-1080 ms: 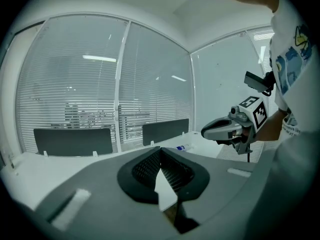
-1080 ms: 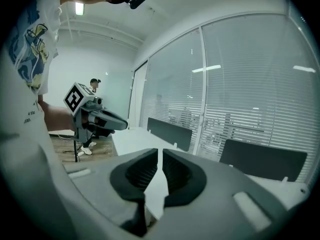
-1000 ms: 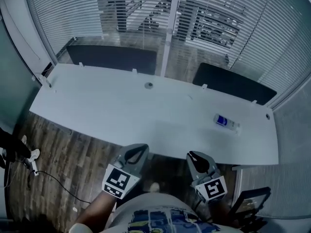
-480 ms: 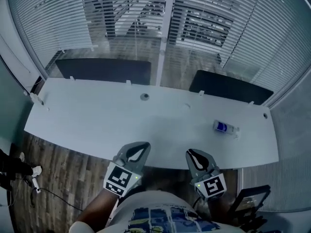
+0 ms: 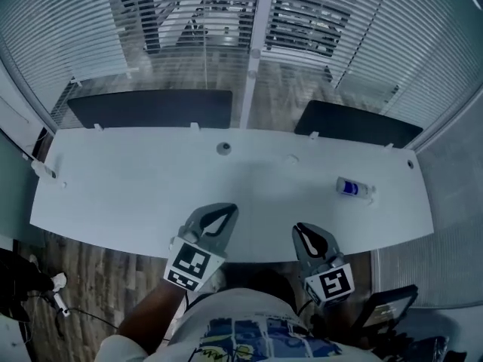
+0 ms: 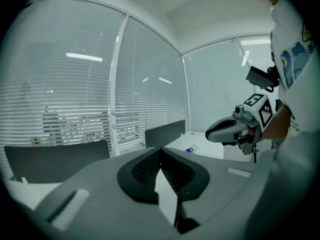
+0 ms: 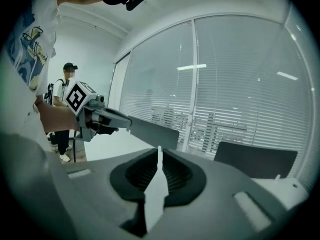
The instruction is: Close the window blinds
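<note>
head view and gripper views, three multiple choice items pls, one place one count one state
1. Where on the desk does the bottle lie? A) left end B) middle C) right part
2. How many dark panels stand behind the desk? A) one B) two C) four
3. How do the right gripper's jaws stand? A) together, empty B) wide apart C) closed on the bottle

C: it lies near the right end.
B: one left, one right of centre.
A: they meet, nothing between.
</note>
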Available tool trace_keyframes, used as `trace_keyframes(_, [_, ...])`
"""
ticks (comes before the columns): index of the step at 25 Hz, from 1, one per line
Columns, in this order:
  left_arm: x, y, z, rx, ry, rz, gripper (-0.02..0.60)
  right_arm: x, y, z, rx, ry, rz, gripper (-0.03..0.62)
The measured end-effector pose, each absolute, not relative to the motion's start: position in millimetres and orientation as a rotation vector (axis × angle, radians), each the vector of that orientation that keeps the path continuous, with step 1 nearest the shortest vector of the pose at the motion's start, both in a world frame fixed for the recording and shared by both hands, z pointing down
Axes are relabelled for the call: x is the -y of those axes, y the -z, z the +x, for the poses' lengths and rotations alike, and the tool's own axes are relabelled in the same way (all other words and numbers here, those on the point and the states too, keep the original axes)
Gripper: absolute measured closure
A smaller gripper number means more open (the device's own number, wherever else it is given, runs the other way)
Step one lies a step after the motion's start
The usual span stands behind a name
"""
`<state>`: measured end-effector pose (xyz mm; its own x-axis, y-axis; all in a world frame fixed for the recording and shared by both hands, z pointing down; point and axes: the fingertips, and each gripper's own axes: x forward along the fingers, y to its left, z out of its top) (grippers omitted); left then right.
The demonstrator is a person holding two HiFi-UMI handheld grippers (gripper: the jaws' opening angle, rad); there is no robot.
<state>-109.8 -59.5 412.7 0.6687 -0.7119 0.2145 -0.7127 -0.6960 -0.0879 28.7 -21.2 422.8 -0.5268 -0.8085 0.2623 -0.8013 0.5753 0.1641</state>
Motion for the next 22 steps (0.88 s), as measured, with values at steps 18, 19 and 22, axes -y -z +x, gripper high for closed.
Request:
trace_keyframes(18, [204, -385, -73, 1.375, -0.406, 2.917, 0.578, 93, -412, 78, 2.451, 0.011, 1.324, 0.565])
trace_keyframes(19, [211, -383, -75, 1.397, -0.431, 2.928, 0.578, 95, -412, 78, 2.449, 0.008, 1.328, 0.565])
trace_keyframes(22, [234, -381, -81, 1.475, -0.526, 2.943, 0.577, 97, -413, 82, 2.446, 0.004, 1.340, 0.565])
